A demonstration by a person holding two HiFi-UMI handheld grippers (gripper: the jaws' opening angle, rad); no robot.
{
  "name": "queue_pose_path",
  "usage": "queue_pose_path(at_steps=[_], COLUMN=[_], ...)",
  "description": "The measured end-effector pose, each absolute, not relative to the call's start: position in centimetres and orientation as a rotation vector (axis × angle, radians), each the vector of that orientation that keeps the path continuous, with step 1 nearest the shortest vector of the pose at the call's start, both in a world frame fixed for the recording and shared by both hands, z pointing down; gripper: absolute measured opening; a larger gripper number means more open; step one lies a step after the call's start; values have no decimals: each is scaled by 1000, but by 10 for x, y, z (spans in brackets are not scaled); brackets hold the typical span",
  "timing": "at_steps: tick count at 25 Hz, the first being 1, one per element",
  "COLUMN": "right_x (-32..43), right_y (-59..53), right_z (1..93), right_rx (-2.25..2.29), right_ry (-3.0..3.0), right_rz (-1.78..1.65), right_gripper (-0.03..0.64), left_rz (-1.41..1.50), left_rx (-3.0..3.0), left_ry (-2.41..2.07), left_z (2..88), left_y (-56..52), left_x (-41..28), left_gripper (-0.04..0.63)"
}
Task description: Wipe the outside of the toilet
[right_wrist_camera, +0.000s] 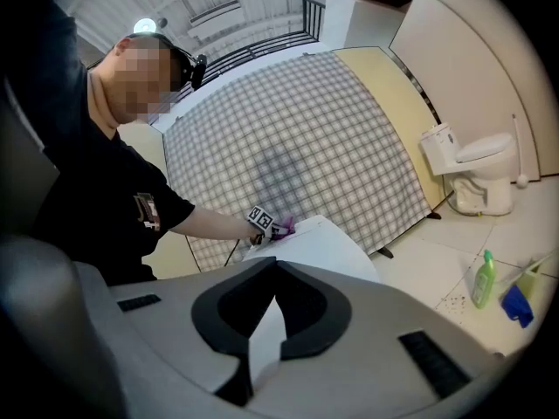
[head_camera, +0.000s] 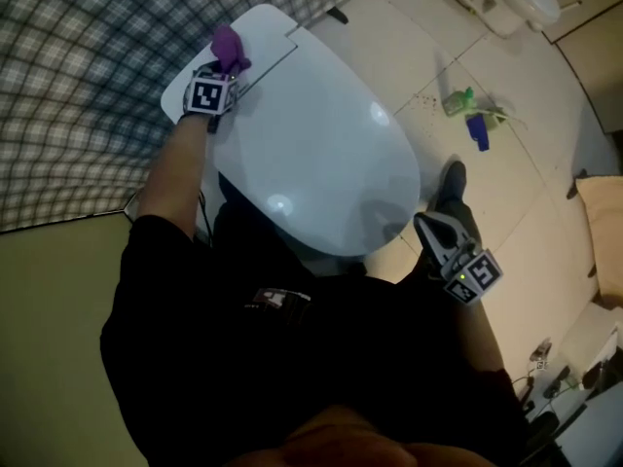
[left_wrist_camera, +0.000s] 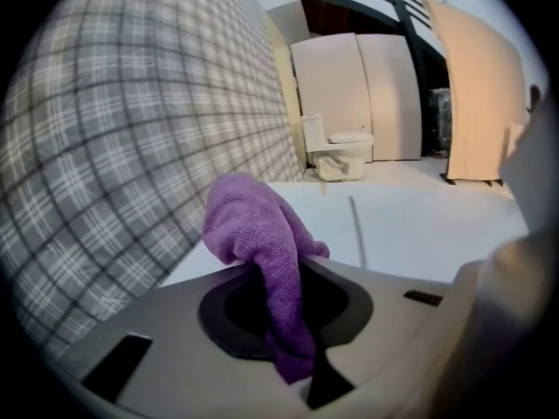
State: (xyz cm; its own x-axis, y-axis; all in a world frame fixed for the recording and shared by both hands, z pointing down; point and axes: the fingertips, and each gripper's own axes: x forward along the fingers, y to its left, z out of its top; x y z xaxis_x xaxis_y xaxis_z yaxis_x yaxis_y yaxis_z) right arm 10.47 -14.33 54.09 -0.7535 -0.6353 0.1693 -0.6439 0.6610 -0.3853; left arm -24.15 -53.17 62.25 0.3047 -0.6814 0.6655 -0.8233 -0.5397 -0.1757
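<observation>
Left claw [left_wrist_camera: 285, 271] tight on purple cloth [left_wrist_camera: 251, 219], lengthwise forward, atop toilet [left_wrist_camera: 397, 227].

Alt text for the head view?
From above, the left gripper holds a purple cloth against the rear of a closed white toilet. The right gripper hangs shut and empty beside it; a green bottle lies on the tiled floor.

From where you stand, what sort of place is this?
Probably a mock bathroom inside a big hall: a white toilet, a second toilet nearby, a plaid screen for a wall, and a green bottle on tiles.
</observation>
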Motion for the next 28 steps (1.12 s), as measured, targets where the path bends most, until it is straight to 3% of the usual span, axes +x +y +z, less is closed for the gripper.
queue_pose_path(at_steps=[17, 20, 24, 28], right_x=[125, 126, 135, 154], right_y=[-31, -20, -12, -21], right_z=[459, 453, 451, 456], right_rx=[1114, 1110, 1149, 1211], right_ry=[-3036, -3050, -3049, -3027], right_rz=[310, 264, 246, 258], right_gripper=[-8, -8, -8, -8], left_rz=[1210, 1192, 961, 772], left_rx=[2757, 2738, 2615, 2616], left_ry=[-606, -550, -412, -621], left_z=[668, 672, 660, 630], left_y=[-109, -83, -62, -129], left_x=[40, 53, 60, 29], left_gripper=[58, 58, 60, 60])
